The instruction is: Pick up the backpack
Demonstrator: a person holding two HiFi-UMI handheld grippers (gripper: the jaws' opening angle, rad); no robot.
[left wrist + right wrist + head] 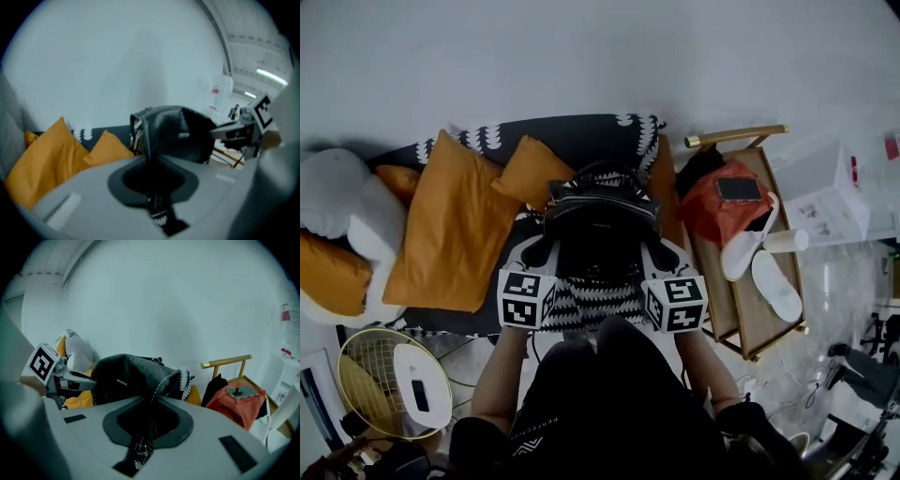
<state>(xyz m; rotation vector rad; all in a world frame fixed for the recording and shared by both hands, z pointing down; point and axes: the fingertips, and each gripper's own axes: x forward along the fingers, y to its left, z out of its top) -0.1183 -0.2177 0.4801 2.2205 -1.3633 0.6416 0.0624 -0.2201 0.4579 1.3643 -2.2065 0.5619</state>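
Over the dark sofa (572,127), the black leather backpack (602,220) is held between both tools. The left tool (542,253) and the right tool (664,255) are each nearly closed, pinching a stitched side edge. Orange fabric cushions (450,234) lie just left of it. To the right, a red bag (722,211) and white slippers (773,286) sit on the brass-railed wooden counter (745,319).

One backpack (602,220). At its near side, two grippers: left gripper (542,251), right gripper (661,255). Just left, two orange cushions (450,230); to its right, two white slippers (773,286).
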